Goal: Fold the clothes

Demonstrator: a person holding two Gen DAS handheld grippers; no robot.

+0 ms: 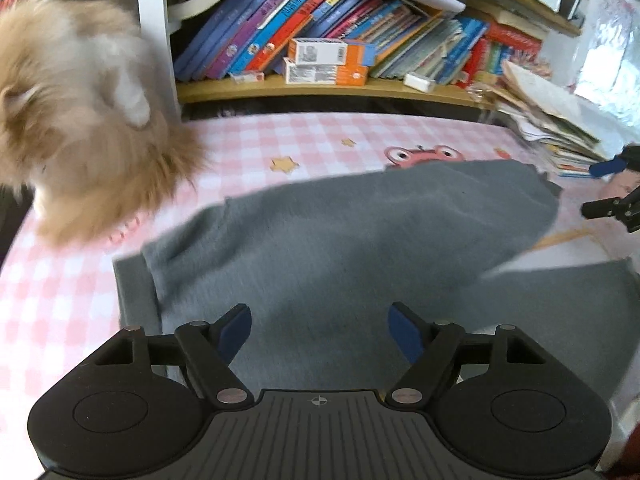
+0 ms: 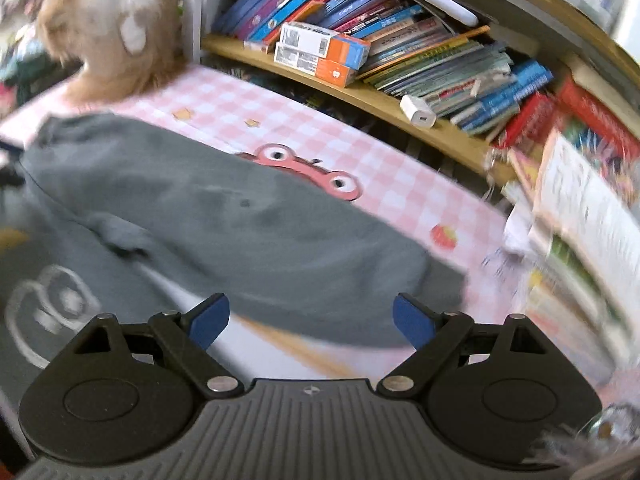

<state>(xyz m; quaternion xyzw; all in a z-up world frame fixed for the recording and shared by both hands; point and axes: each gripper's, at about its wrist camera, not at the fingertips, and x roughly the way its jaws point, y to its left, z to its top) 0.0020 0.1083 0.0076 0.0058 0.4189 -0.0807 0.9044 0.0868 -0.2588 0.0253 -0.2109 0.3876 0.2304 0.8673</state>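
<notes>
1. A grey sweatshirt (image 1: 320, 240) lies spread on a desk covered by a pink-and-white checked cloth (image 1: 60, 300), filling most of the middle of both views.
2. In the left wrist view one grey sleeve (image 1: 400, 204) is folded across the body of the garment, its cuff end reaching toward the right side of the picture.
3. The left claw (image 1: 320, 334) hovers over the near part of the sweatshirt; its blue-padded jaws are released and widening, with only the flat fabric seen beneath the gap and nothing pinched.
4. The right claw (image 2: 312, 322) is likewise released, jaws standing wide above the sweatshirt's edge and a strip of checked cloth; the pads touch nothing.
5. In the left wrist view the right claw appears at the far right edge, just beyond the sleeve's end.
6. A white printed design (image 2: 48, 304) shows on the grey fabric at the left of the right wrist view; blur hides its detail.
7. A fluffy tan-and-white animal (image 1: 80, 120) sits on the cloth at the far left, near the garment's corner.
8. Behind the desk a wooden shelf (image 1: 320, 90) holds leaning books (image 1: 260, 28) and two stacked orange-and-white boxes (image 1: 328, 62).
9. A red cartoon creature (image 2: 304, 168) printed on the cloth peeks out beside the sweatshirt's far edge.
</notes>
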